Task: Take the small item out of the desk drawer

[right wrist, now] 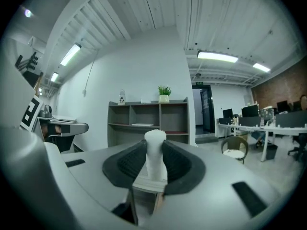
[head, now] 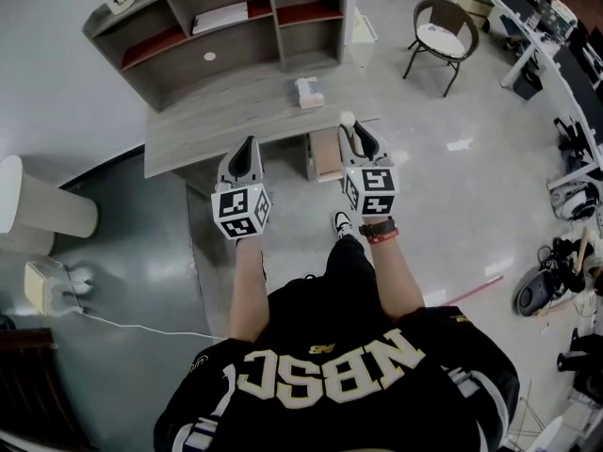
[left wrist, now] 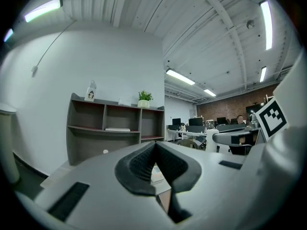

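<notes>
The small white item was held upright between the pads of the right gripper, its rounded top projecting past the jaws; it was seen clear of the open drawer, by the front edge of the desk; the left gripper was seen with its jaws drawn together at the tips, nothing being caught between them; both grippers were pointed towards the shelf unit.

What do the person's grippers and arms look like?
Both the left gripper and right gripper are pale grey with dark ribbed pads and black-and-white marker cubes. A black short-sleeved jersey is worn; a black watch and red band circle the right wrist.
</notes>
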Demonstrator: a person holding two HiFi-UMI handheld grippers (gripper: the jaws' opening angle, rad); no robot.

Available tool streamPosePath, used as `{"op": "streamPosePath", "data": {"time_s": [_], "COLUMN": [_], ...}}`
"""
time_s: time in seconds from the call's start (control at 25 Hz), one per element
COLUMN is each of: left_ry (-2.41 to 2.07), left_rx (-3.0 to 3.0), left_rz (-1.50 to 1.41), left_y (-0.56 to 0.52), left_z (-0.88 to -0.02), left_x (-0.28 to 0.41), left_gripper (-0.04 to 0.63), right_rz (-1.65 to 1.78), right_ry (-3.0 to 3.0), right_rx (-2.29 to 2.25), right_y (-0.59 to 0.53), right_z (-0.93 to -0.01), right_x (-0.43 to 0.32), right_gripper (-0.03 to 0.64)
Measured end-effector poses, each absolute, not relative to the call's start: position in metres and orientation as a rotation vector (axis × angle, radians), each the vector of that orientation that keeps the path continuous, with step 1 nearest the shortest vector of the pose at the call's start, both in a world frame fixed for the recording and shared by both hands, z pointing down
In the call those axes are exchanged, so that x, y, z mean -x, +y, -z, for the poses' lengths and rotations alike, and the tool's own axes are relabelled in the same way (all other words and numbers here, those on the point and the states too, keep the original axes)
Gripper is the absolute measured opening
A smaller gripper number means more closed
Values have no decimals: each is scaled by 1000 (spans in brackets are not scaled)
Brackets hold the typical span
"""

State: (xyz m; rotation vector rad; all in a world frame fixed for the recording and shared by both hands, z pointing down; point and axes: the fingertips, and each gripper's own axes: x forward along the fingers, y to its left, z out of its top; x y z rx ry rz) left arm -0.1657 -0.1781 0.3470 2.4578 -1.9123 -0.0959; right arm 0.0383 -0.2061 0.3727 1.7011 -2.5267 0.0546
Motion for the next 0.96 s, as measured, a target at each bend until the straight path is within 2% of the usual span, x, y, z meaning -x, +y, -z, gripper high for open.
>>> {"op": "streamPosePath", "data": {"time_s": [0.96], "left_ry": [-1907], "left_rx": [-2432], "left_rz": [65], "left_y": [-197], "left_z": [-371], "left_x": [155], "left_gripper": [14], "right_rz": [-53], "right_ry": [-2574], "right_rx": [-1639], "right_y": [-227], "right_z": [-380], "right_x": [-33], "right_gripper": [114]}}
